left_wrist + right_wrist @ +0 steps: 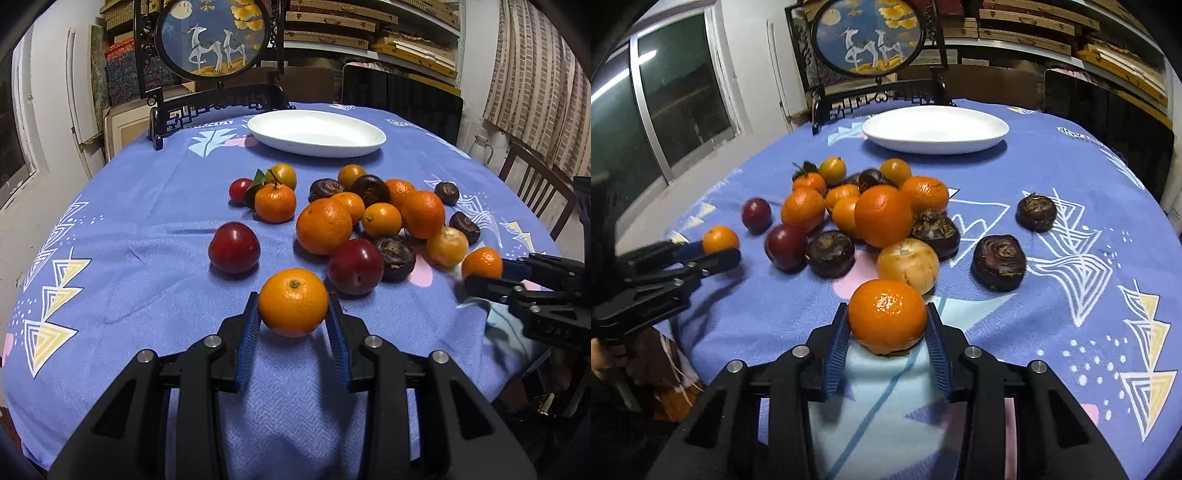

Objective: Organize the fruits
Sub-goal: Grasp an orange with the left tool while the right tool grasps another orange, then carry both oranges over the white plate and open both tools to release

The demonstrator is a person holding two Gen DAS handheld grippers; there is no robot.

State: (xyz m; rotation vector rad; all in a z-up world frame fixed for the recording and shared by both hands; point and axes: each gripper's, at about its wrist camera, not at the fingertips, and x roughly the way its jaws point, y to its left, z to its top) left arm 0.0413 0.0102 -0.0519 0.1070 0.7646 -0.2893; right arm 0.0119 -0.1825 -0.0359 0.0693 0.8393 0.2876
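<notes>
In the left wrist view my left gripper [293, 295] is shut on a tangerine [293, 306] just above the blue cloth, its blue pads pressing both sides. My right gripper [887, 306] is shut on another tangerine [887, 317], stem side down. Each gripper also shows in the other view: the right gripper [484, 273] at the right edge, the left gripper [720, 249] at the left edge. Beyond them lies a loose pile of tangerines [324, 226], red plums [234, 247] and dark water chestnuts [998, 262]. A white oval plate [369, 146] [993, 138] stands bare behind the pile.
A black-framed round deer screen [212, 37] stands at the table's far edge behind the plate. A wooden chair [535, 184] is at the right side. The blue patterned tablecloth [129, 221] falls away at the rounded table edges. Shelves of boxes line the back wall.
</notes>
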